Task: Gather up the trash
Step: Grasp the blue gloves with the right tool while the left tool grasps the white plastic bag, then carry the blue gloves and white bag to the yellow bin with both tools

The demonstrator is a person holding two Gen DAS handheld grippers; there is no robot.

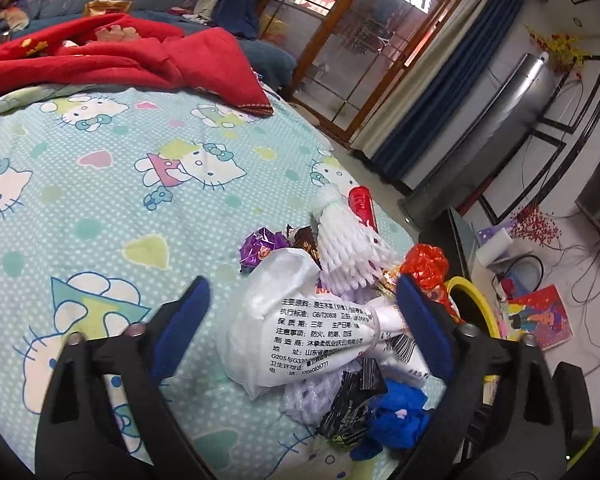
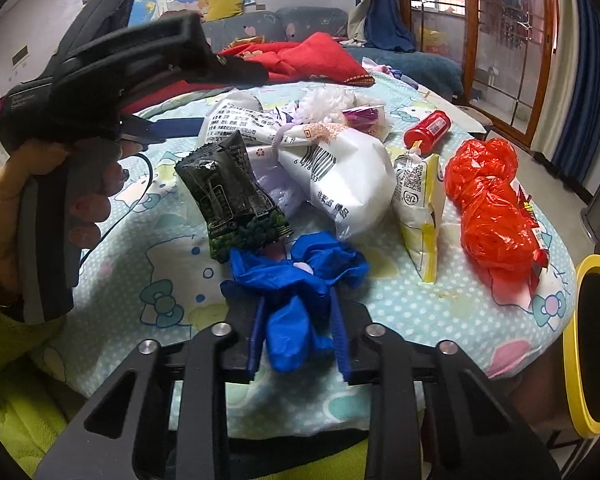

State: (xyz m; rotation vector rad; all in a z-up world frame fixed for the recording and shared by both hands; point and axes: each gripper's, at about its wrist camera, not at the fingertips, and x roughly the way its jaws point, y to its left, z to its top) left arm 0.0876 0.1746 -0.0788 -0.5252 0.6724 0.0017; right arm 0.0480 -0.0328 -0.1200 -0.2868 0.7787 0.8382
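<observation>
A heap of trash lies on the Hello Kitty cloth [image 1: 100, 184]. My left gripper [image 1: 304, 304] is open, its blue pads on either side of a white plastic bag [image 1: 284, 320] with printed text, not closed on it. My right gripper [image 2: 298, 312] is shut on a crumpled blue glove [image 2: 300, 292] at the table's near edge. The glove also shows in the left wrist view [image 1: 396, 416]. A dark green snack packet [image 2: 232, 196], a white barcode bag [image 2: 340, 176], a yellow-white packet [image 2: 418, 208], a red plastic bag [image 2: 488, 204] and a red tube [image 2: 428, 128] lie around.
A yellow-rimmed black bin [image 2: 596, 344] stands at the table's right edge, also in the left wrist view [image 1: 472, 300]. A red blanket [image 1: 120, 52] lies at the far side. White foam netting [image 1: 348, 240] and purple wrappers [image 1: 260, 248] sit in the heap. The left gripper's body [image 2: 100, 80] hovers left.
</observation>
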